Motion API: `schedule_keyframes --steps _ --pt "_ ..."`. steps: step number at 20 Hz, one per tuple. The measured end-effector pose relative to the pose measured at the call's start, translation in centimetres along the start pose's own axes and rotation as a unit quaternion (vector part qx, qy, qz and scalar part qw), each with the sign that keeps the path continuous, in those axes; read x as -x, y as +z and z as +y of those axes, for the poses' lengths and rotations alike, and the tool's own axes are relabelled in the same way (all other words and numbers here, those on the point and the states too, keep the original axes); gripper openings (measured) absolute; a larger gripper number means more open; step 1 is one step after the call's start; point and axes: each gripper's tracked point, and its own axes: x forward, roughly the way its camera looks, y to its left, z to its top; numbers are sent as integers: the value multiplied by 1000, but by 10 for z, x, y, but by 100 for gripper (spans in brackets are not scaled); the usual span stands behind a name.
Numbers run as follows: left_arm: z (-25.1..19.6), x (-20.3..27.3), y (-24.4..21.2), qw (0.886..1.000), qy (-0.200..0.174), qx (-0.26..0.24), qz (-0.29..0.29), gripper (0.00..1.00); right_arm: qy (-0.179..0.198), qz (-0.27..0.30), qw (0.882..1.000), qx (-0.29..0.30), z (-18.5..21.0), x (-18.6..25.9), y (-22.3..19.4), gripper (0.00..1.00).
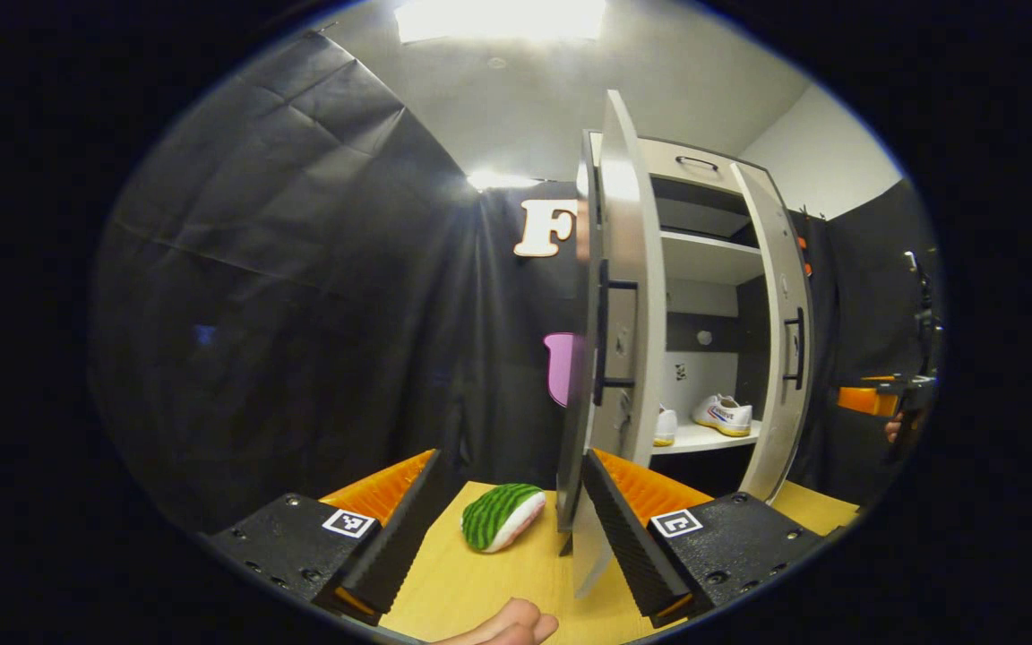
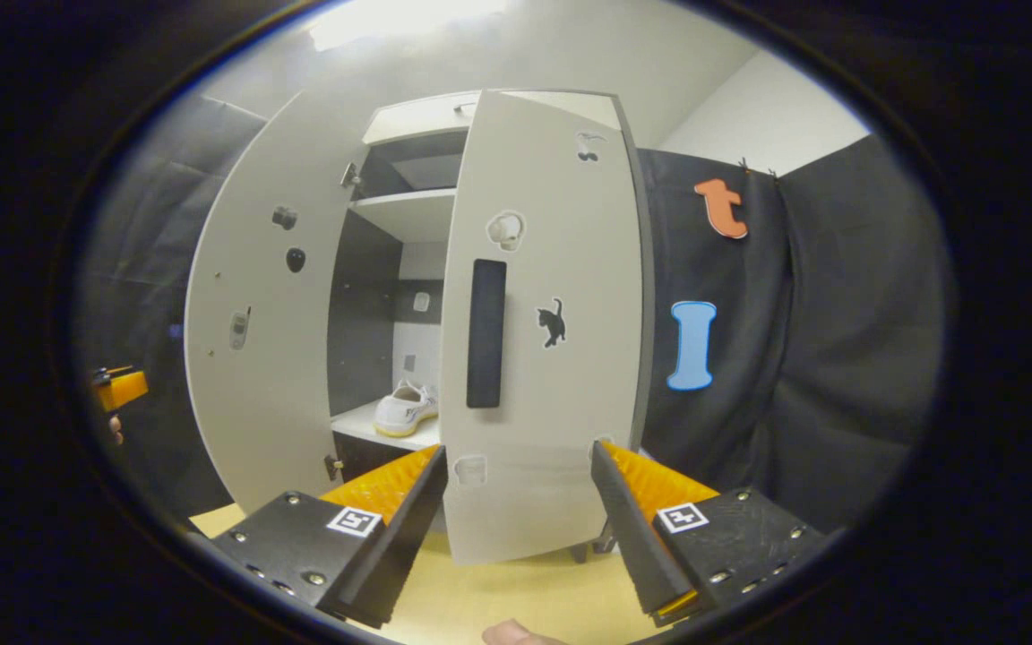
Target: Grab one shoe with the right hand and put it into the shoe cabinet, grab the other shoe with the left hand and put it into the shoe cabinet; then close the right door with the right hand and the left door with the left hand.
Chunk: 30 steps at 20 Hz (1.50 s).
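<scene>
White shoes (image 1: 724,415) sit on the cabinet shelf (image 1: 704,439), both doors ajar. Left gripper (image 1: 509,515) and right gripper (image 2: 516,502) have fingers apart, holding nothing.

Glaring ceiling light (image 1: 500,18) (fisheye-warped edges)

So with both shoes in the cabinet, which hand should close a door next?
Right, probably: the right gripper faces the right door squarely, fingers open, its handle just ahead. That door comes first; the left gripper waits at the left door's edge.

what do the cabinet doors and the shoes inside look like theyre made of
Cabinet doors: probably laminated board, going by the flat matte pale faces and thin square edges. Shoes: likely white canvas with pale rubber soles; too small to be sure.
</scene>
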Motion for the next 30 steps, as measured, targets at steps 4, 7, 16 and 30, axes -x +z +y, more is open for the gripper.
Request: schedule_keyframes --steps 4,7,16,30 --pt "23 -32 29 1000 27 -11 -6 93 23 -19 999 -24 19 34 -6 94" --pt "19 -52 45 1000 11 -29 4 96 34 -29 999 -23 27 56 -11 96" --pt "-29 -103 56 997 -58 1 49 94 16 -51 998 -28 13 88 -14 96" --pt "-72 -105 63 996 -76 -18 51 91 13 -65 997 -44 -3 99 -12 96"
